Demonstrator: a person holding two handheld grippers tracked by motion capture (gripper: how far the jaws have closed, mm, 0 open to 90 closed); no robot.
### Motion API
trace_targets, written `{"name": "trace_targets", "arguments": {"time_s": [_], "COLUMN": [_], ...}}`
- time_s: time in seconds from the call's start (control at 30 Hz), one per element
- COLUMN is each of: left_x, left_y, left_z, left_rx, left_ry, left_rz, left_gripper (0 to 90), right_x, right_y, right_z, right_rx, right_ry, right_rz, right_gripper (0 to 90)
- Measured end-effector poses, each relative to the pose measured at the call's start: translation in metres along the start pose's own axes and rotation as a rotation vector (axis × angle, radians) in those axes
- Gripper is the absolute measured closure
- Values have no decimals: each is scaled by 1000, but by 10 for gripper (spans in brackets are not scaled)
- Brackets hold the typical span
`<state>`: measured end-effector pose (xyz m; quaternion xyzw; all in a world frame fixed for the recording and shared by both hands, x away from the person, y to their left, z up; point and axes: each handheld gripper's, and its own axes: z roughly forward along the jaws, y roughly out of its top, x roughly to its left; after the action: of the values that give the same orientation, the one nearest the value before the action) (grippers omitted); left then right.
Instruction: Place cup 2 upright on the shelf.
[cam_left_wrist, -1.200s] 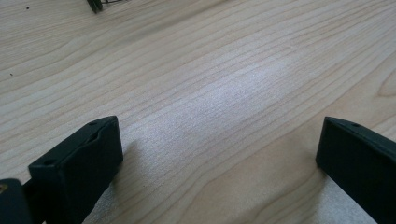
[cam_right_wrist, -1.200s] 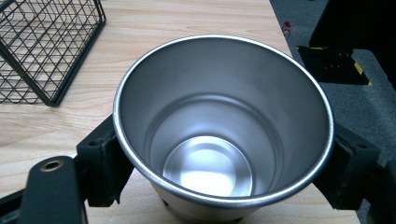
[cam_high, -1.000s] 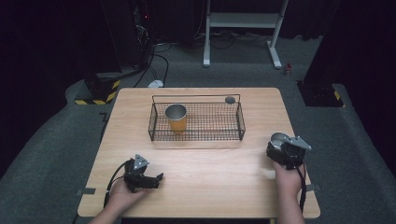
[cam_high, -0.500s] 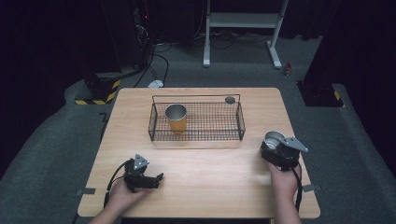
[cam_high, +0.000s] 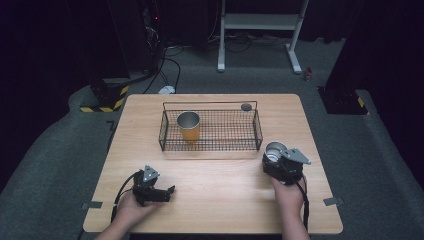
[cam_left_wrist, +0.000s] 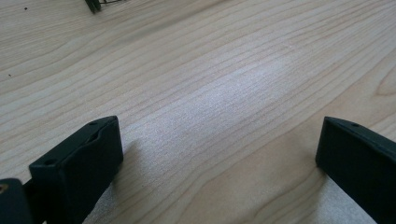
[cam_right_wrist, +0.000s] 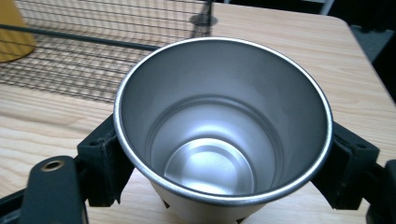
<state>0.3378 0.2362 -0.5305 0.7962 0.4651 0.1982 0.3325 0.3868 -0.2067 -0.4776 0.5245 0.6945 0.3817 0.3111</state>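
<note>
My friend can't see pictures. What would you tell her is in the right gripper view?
A shiny, empty metal cup stands upright, squeezed between the right gripper's two black jaws, seen from above. Behind it on the wooden table is a black wire basket, with a bit of an orange cup inside.

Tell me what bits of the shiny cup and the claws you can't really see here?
- Steel cup: its outside and base are hidden in the right gripper view by its own rim; in the high view the right claw covers most of it.
- Left claw: its body is cut off by the bottom edge of the left gripper view.
- Small dark disc on the table behind the basket: too small in the high view to identify.
</note>
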Motion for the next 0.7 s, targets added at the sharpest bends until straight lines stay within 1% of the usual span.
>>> {"name": "trace_targets", "arguments": {"time_s": [0.1, 0.23, 0.3, 0.33, 0.43, 0.53, 0.7], "left_x": [0, 0, 0, 0, 0, 0, 0], "left_y": [0, 0, 0, 0, 0, 0, 0], "left_z": [0, 0, 0, 0, 0, 0, 0], "left_rx": [0, 0, 0, 0, 0, 0, -1], "left_ry": [0, -1, -4, -5, -7, -7, -9], "left_rz": [0, -2, 0, 0, 5, 5, 6], "left_gripper": [9, 9, 8, 8, 8, 8, 8], "right_x": [10, 23, 30, 33, 43, 52, 63], "right_y": [-1, -1, -1, 1, 4, 10, 19], "right_z": [2, 5, 5, 6, 5, 5, 5], "right_rx": [5, 9, 7, 7, 0, -11, -26], "right_ry": [13, 34, 44, 51, 69, 88, 108], "right_rz": [-20, -29, -44, -57, -59, -71, -85], "right_gripper": [185, 185, 185, 185, 185, 185, 185]}}
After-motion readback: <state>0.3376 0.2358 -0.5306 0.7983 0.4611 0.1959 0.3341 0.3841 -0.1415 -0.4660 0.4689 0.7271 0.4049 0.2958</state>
